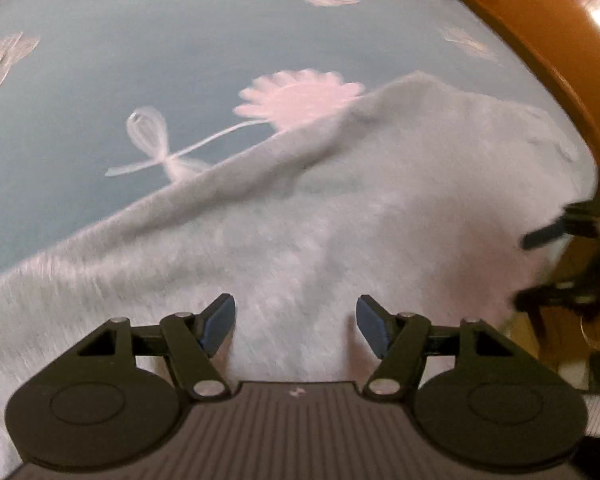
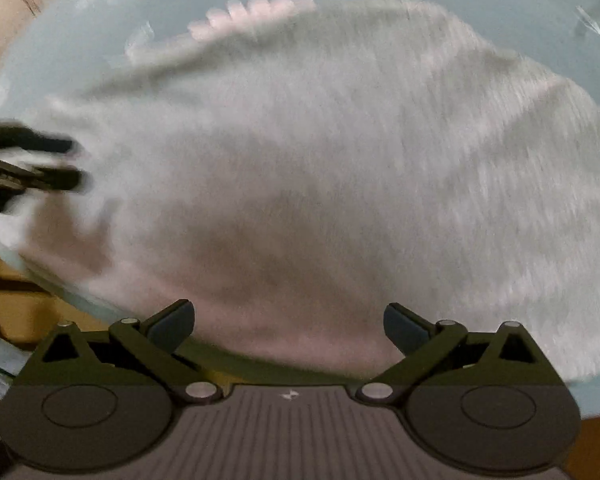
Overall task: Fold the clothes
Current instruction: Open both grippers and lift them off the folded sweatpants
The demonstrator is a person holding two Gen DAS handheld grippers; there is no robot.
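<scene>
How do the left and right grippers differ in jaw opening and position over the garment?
The right gripper has its jaws spread wider than the left gripper. The left hangs over the pale grey garment; the right hangs at its near edge, by the table rim. Both are open and hold nothing.

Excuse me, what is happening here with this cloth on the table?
A person is folding clothes with a gripper in each hand. A pale grey fuzzy garment lies on a blue tablecloth printed with pink flowers. The left gripper and the right gripper both hang above the garment with open jaws, and nothing is between them. So at this moment neither one holds the cloth. The pictures are blurred, so how far the folding has got is hard to tell.
</scene>
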